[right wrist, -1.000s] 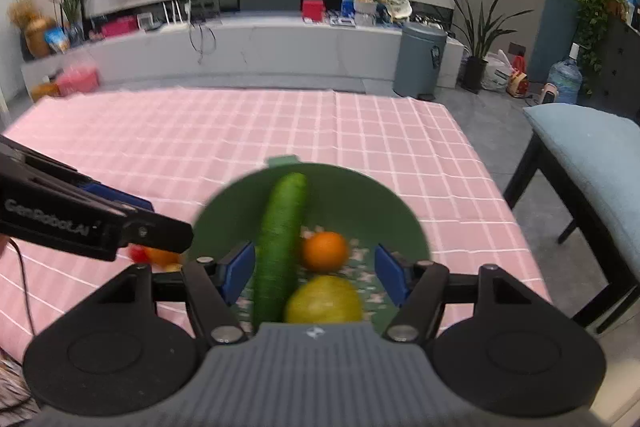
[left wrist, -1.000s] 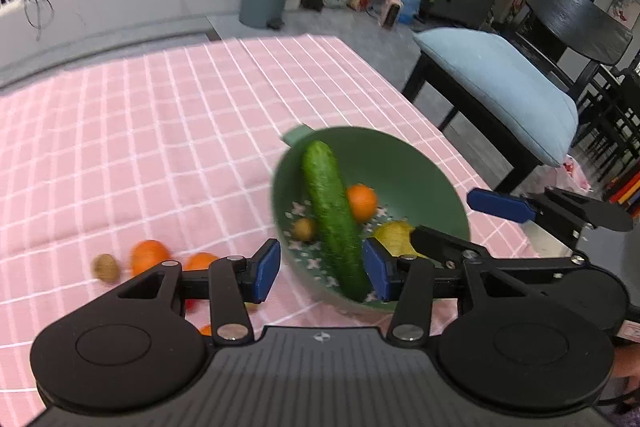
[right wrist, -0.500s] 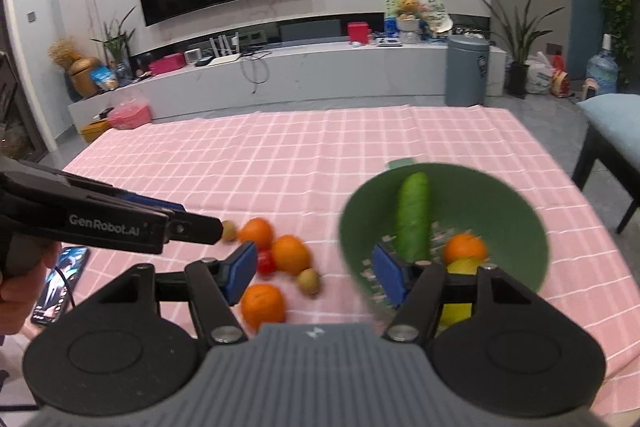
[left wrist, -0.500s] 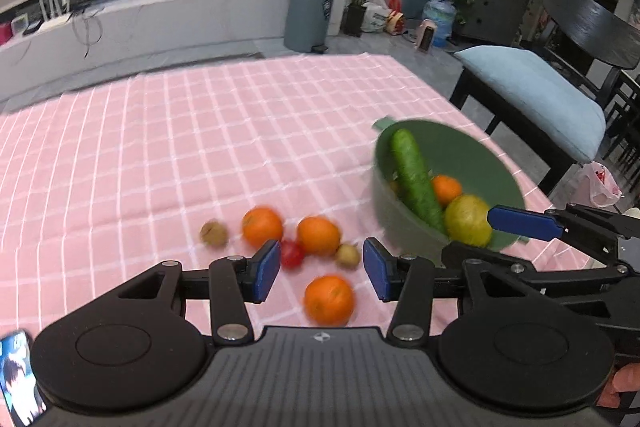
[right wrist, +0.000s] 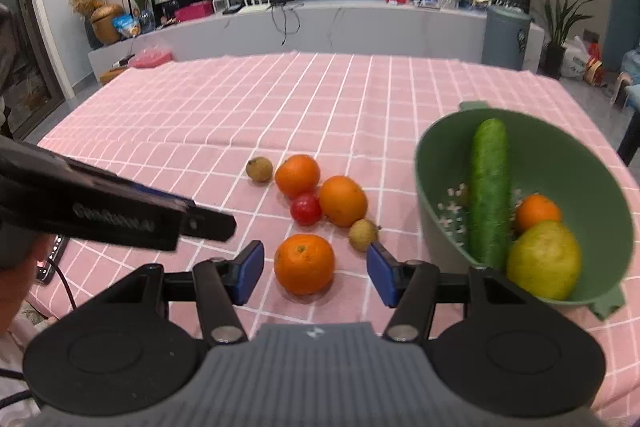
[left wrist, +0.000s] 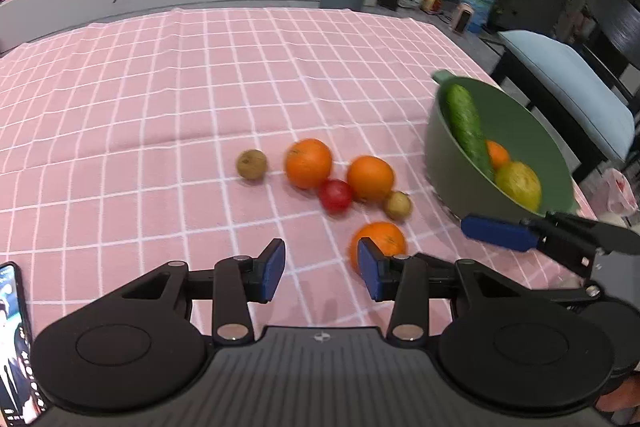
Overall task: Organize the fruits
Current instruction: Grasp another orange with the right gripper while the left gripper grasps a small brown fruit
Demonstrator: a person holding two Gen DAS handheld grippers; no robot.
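A green bowl (right wrist: 592, 163) (left wrist: 520, 115) stands at the table's right and holds a cucumber (right wrist: 489, 187), a small orange (right wrist: 538, 211) and a yellow-green citrus (right wrist: 545, 259). On the pink checked cloth lie three oranges (right wrist: 304, 263) (right wrist: 298, 175) (right wrist: 343, 201), a red tomato (right wrist: 306, 209) and two small brown fruits (right wrist: 259, 169) (right wrist: 363, 235). My right gripper (right wrist: 315, 271) is open, its jaws either side of the nearest orange. My left gripper (left wrist: 321, 269) is open and empty, left of that orange (left wrist: 380, 239).
A phone (left wrist: 16, 339) lies at the near left edge of the table. A chair with a blue cushion (left wrist: 568, 83) stands to the right of the table. The table's far half is bare cloth (right wrist: 304, 99).
Both grippers have swung left from over the bowl to the loose fruit on the cloth. The bowl now sits at the right of both views.
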